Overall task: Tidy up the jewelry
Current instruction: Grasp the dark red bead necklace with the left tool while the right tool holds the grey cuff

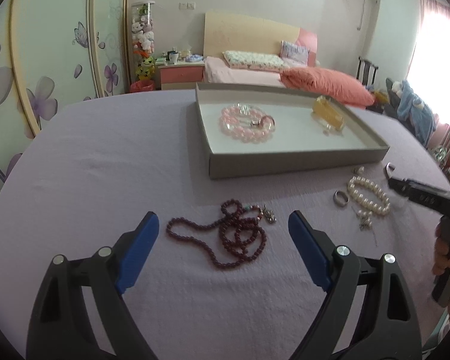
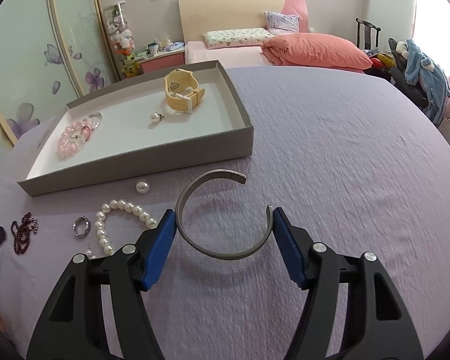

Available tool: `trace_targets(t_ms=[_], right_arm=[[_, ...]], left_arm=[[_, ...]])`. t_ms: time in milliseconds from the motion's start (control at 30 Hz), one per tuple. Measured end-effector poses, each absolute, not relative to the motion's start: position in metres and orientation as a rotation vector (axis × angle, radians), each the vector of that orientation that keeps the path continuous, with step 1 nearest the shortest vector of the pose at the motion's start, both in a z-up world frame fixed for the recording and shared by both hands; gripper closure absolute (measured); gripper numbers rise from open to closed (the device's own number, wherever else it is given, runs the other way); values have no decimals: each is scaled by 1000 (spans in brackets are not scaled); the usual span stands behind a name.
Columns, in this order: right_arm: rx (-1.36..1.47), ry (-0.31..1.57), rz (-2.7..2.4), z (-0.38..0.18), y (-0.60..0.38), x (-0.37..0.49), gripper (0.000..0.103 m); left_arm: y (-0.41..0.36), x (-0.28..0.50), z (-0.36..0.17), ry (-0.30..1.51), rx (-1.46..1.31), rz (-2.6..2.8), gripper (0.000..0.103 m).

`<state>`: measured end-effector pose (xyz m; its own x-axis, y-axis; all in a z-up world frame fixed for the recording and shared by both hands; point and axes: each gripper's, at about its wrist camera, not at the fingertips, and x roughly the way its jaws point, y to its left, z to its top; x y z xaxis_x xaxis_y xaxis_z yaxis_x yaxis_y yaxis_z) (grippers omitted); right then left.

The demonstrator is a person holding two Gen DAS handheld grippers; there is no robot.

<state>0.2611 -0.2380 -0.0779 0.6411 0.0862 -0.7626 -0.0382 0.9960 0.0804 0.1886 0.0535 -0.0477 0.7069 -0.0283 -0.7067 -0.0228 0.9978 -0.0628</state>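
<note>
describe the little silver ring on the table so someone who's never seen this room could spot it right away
Start at the shallow grey box on the lilac tablecloth. On the cloth in front of it lies a white pearl bracelet; the ring sits just beside that, toward the dark red bead necklace. It is the only small closed metal band, unlike the big open cuff.

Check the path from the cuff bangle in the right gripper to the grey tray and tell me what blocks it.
Nothing visible blocks it. The right gripper holds the silver cuff bangle; only bare cloth and a loose pearl lie before the tray.
</note>
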Motion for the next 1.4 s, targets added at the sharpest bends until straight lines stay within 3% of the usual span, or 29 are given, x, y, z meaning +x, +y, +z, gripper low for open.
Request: trace_targets(t_ms=[600, 633, 767, 833, 933, 1200, 1400], right_arm=[[82, 854, 122, -71, -238, 258, 38], [82, 852, 123, -70, -238, 258, 38], [87, 846, 128, -67, -239, 257, 38], [88, 842, 133, -66, -239, 255, 38], [89, 837, 140, -64, -239, 253, 38], [95, 814, 161, -56, -243, 248, 38], [89, 767, 177, -41, -243, 243, 38]], left_arm=[[37, 229, -74, 931, 7, 125, 18], [35, 228, -73, 928, 5, 109, 30], [26, 224, -70, 918, 6, 45, 59], [22, 222, -69, 915, 13, 33, 81], [21, 220, -69, 910, 3, 28, 94], [26, 213, -64, 877, -42, -16, 95], [22, 203, -31, 795, -50, -47, 96]])
